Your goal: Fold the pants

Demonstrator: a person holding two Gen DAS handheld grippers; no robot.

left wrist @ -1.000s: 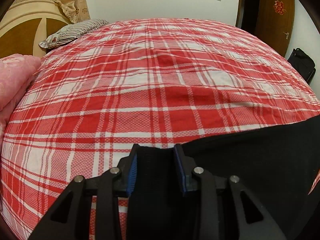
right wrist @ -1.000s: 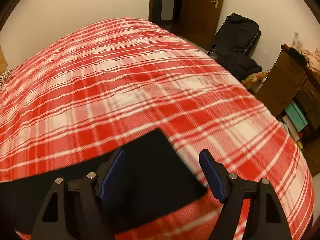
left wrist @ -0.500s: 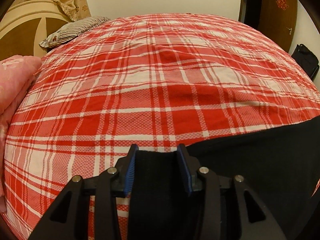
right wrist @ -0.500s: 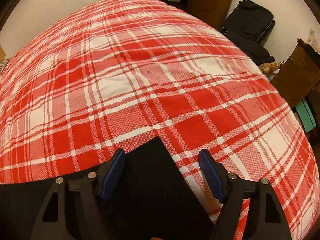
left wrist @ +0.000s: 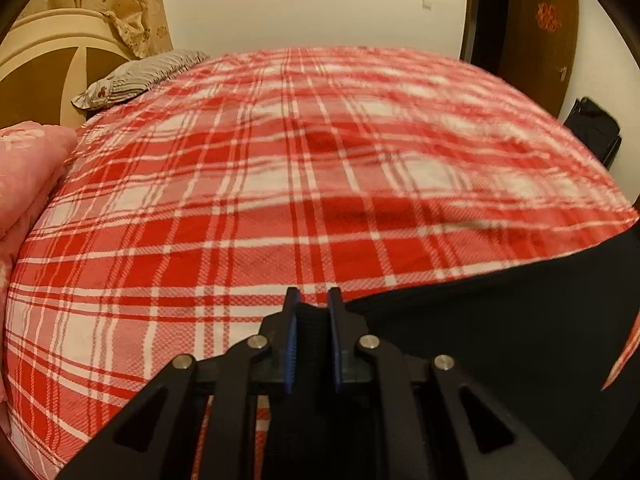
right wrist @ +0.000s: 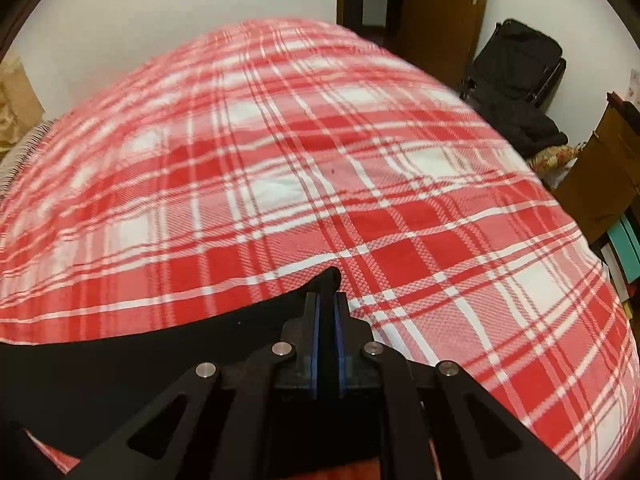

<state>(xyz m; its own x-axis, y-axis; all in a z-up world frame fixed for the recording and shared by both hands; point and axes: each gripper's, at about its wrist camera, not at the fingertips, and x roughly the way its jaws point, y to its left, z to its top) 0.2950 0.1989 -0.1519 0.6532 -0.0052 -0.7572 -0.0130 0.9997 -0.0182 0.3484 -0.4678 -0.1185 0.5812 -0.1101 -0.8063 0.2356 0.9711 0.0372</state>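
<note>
Pinching pants [left wrist: 500, 344], both grippers down-tilted

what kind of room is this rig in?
Most likely a home bedroom: a bed with a red plaid sheet, a striped pillow by the headboard, and a wooden door.

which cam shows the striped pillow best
The left wrist view: the striped pillow lies in full sight at the far left of the bed, by the headboard. The right wrist view catches only a blurred striped sliver at its left edge.
</note>
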